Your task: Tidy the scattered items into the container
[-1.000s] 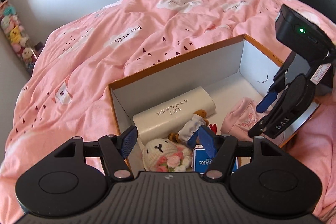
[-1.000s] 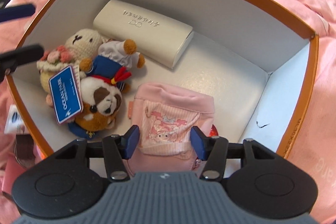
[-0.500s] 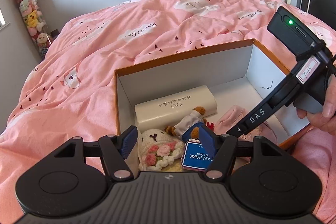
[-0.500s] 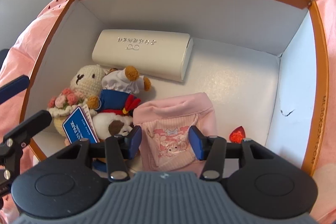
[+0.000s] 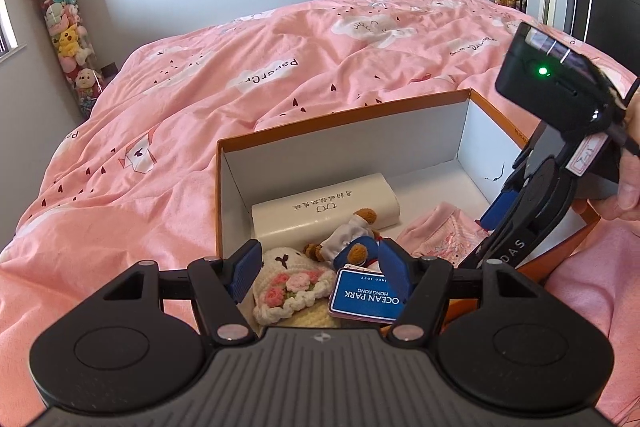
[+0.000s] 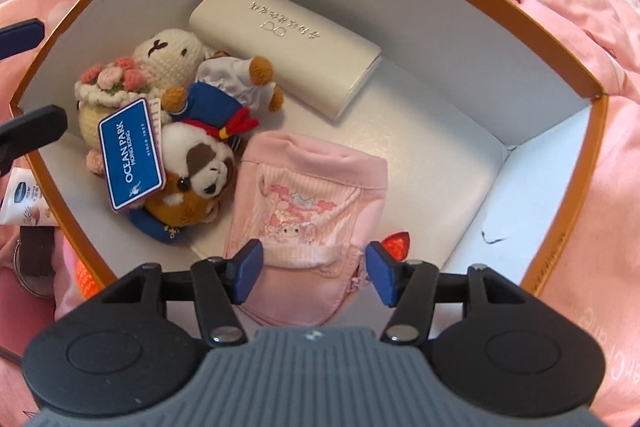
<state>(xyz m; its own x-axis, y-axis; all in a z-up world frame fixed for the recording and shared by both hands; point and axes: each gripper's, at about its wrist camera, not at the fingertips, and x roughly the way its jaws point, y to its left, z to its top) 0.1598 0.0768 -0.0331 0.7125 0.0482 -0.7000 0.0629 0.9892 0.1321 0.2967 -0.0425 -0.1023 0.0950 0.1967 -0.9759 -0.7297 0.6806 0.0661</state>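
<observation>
A white box with an orange rim sits on the pink bedspread. Inside lie a cream case, a crochet bunny, a sailor-suit plush with a blue Ocean Park tag, a pink pouch and a small red strawberry piece. My right gripper points down into the box, its jaws opening astride the pouch's near end; the pouch rests on the box floor. My left gripper stands open over the box's near-left corner, holding nothing.
Outside the box's left wall lie a white cream tube, a brown strap with a round metal piece and something orange. A hand holds the right gripper. A tall tube of plush toys stands by the far wall.
The right gripper's jaws have spread wider around the pink pouch, which now lies flat on the box floor. The left gripper has shifted sideways and rolled a little, staying open.
</observation>
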